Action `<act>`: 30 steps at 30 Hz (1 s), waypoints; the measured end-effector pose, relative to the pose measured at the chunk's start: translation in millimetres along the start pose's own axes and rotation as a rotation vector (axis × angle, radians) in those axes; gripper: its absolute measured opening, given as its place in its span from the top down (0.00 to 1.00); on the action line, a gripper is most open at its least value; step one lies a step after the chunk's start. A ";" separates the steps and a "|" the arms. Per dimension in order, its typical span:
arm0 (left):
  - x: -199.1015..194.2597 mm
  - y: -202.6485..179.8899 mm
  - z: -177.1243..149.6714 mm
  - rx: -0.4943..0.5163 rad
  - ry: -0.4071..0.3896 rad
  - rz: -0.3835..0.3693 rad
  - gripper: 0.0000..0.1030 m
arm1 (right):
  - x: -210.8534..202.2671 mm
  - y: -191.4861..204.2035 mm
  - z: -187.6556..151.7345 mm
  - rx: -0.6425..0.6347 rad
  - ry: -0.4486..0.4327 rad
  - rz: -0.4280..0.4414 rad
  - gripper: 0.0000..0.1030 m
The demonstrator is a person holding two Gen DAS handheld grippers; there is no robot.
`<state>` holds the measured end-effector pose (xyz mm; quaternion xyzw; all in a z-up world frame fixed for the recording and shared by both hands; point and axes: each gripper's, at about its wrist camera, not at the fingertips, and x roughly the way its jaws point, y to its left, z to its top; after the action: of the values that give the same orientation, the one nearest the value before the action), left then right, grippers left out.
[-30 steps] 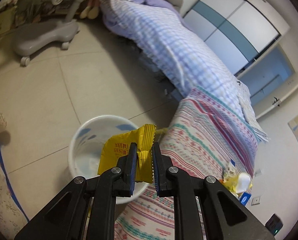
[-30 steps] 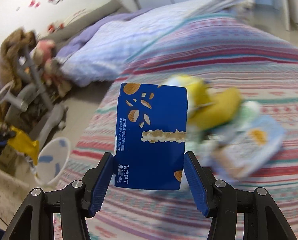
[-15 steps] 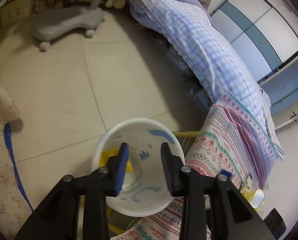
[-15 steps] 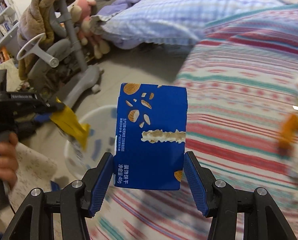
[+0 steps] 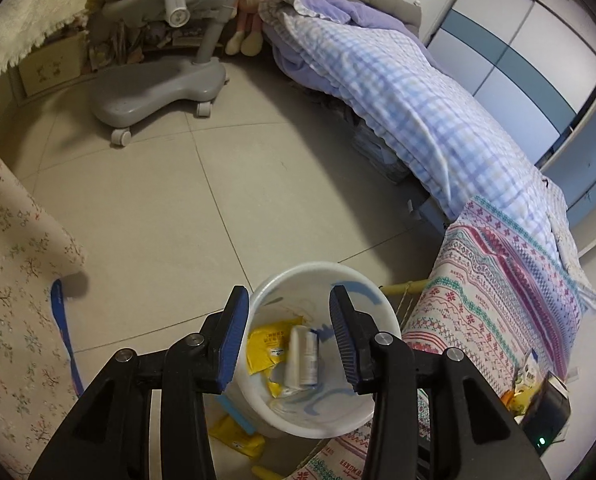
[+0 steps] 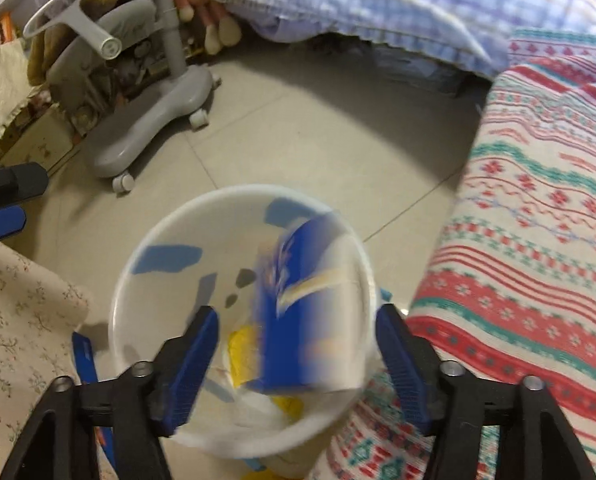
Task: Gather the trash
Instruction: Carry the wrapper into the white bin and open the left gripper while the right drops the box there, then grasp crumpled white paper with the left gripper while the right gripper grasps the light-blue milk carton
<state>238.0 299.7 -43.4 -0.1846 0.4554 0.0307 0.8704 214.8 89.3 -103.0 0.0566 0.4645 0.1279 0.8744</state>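
Now blue box (image 6: 298,304) loose between opening right hand-held gripper (image 6: 298,360) pads.

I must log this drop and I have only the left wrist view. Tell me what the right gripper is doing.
Observer: The right gripper is over the white bin, and its jaws are opening. A blue box is between them, and neither pad touches it.
Operator: Say where that box is going.
Observer: It is blurred and tilted inside the bin's rim, above a yellow wrapper lying at the bottom.
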 end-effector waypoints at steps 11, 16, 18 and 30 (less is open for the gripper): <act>-6.3 -65.6 -29.5 0.158 0.029 -0.064 0.52 | -53.0 -31.2 -29.5 -0.003 -0.019 0.007 0.28; -9.5 -111.7 -52.3 0.250 0.068 -0.135 0.50 | -110.6 -76.8 -45.1 0.061 -0.047 -0.011 0.28; -11.6 -133.2 -63.8 0.294 0.080 -0.165 0.48 | -130.7 -94.6 -52.8 0.088 -0.052 -0.023 0.28; -16.9 -289.9 -174.2 0.626 0.202 -0.358 0.38 | -264.3 -269.3 -118.3 0.468 -0.215 -0.209 0.22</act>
<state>156.3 -28.8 -34.9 0.0117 0.4868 -0.2812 0.8269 21.5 -244.8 -17.3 0.2220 0.3891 -0.0806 0.8904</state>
